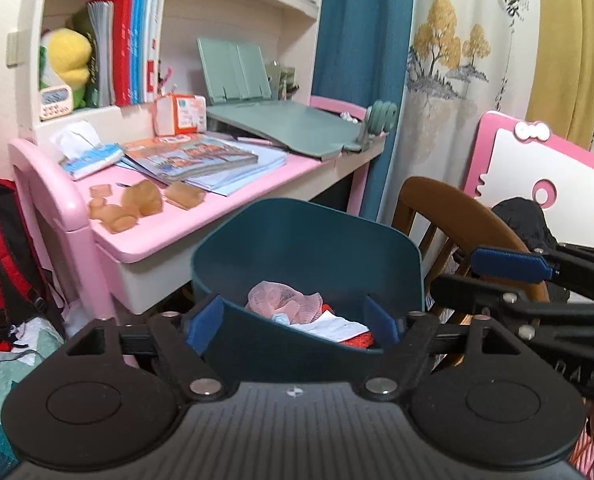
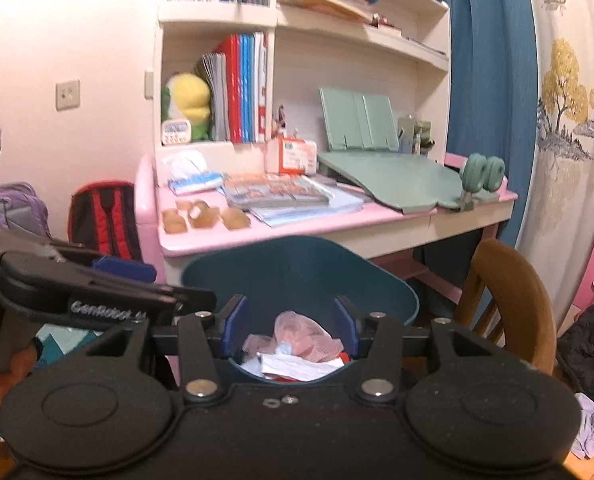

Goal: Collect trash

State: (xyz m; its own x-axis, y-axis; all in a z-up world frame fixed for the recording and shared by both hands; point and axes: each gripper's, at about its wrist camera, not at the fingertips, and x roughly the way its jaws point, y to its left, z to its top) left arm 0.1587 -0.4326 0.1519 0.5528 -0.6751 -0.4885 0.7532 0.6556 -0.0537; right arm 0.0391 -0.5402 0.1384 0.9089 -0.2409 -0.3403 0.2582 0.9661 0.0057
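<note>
Both claws hang over the teal bin (image 2: 297, 276), left gripper (image 1: 291, 322) and right gripper (image 2: 290, 326) spread apart and empty above the crumpled trash (image 2: 301, 340).

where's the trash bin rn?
The teal trash bin sits low centre in both wrist views, on the floor in front of the pink desk, with the wooden chair to its right.

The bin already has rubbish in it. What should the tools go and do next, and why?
Probably reach one tool toward the brown scraps lying at the near corner of the pink desk. Both the left tool and the right tool stand open with nothing gripped, above the blue bin, which already holds crumpled paper. Those scraps look like the nearest trash left.
</note>
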